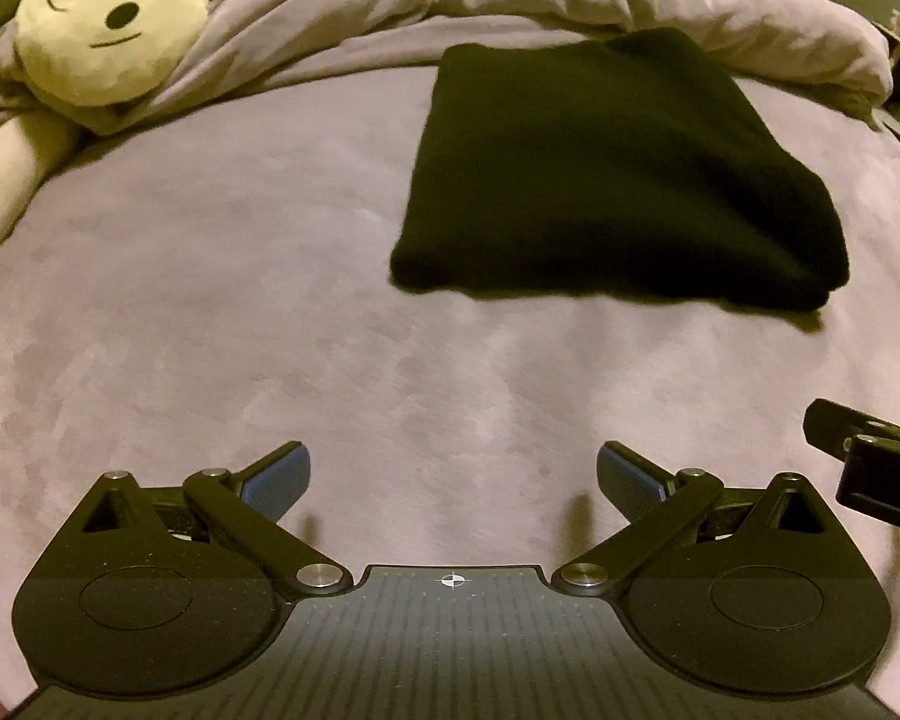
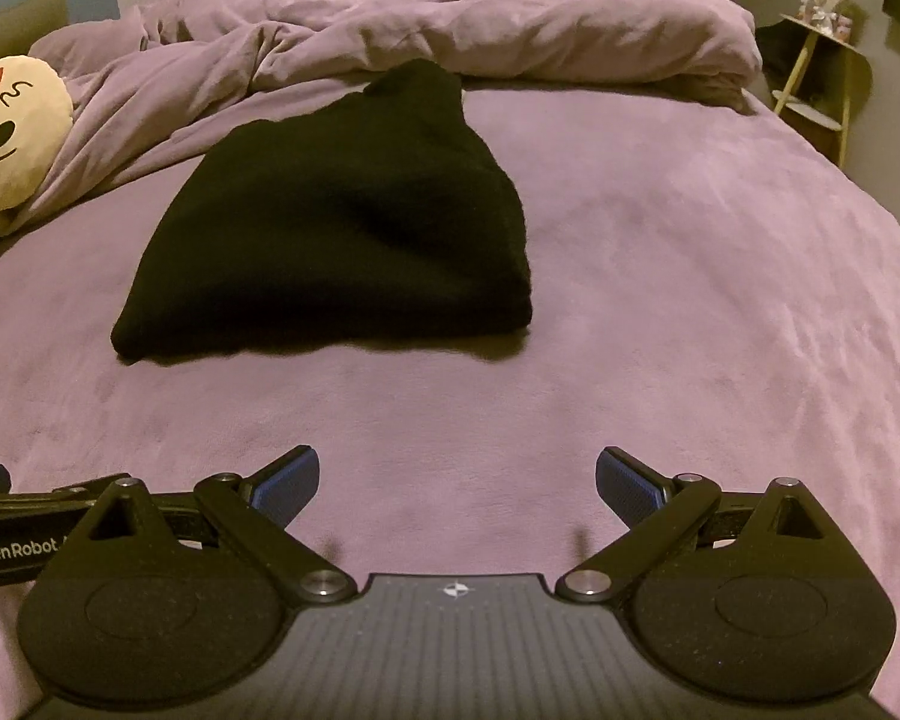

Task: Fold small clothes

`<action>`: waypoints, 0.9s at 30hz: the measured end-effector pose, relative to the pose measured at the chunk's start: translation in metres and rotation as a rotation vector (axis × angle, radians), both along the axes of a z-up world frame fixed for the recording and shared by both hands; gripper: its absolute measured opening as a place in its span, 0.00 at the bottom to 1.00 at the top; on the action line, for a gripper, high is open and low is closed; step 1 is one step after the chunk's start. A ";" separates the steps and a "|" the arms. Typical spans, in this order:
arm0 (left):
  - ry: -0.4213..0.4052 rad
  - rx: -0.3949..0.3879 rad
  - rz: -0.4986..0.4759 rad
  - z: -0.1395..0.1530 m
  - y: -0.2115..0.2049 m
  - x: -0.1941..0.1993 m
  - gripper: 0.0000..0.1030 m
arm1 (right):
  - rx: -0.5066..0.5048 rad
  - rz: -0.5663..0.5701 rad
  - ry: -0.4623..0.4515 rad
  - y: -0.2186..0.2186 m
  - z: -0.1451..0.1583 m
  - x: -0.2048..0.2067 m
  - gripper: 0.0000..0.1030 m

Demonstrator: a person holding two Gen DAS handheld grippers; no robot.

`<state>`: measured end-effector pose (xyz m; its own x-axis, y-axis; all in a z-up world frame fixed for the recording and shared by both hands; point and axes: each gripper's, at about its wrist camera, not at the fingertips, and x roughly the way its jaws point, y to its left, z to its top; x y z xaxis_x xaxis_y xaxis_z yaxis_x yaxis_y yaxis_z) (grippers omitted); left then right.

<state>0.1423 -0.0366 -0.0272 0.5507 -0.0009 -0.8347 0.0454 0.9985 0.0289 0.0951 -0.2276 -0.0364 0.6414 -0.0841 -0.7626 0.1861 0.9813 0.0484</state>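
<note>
A black garment (image 1: pixel 612 174) lies folded into a thick rectangle on the purple bed cover (image 1: pixel 240 330); it also shows in the right wrist view (image 2: pixel 342 228). My left gripper (image 1: pixel 453 480) is open and empty, hovering over the bare cover in front of and left of the garment. My right gripper (image 2: pixel 456 480) is open and empty, in front of and right of the garment. Neither touches the cloth. Part of the right gripper's body (image 1: pixel 870 468) shows at the left view's right edge, and the left gripper's body (image 2: pixel 18 534) at the right view's left edge.
A cream plush toy (image 1: pixel 108 18) with a drawn face lies at the back left, also in the right wrist view (image 2: pixel 12 138). A rumpled purple duvet (image 2: pixel 450 30) is bunched along the back. A small wooden side table (image 2: pixel 822 72) stands beyond the bed's right edge.
</note>
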 end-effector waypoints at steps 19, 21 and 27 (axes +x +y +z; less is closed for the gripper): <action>-0.005 -0.011 -0.001 0.006 0.000 -0.005 1.00 | -0.016 0.021 -0.012 0.006 0.009 -0.006 0.96; -0.008 -0.012 -0.001 0.007 0.000 -0.006 1.00 | -0.011 0.020 -0.013 0.007 0.009 -0.006 0.96; -0.010 -0.017 0.000 0.010 0.000 -0.007 1.00 | -0.014 0.024 -0.016 0.009 0.011 -0.009 0.96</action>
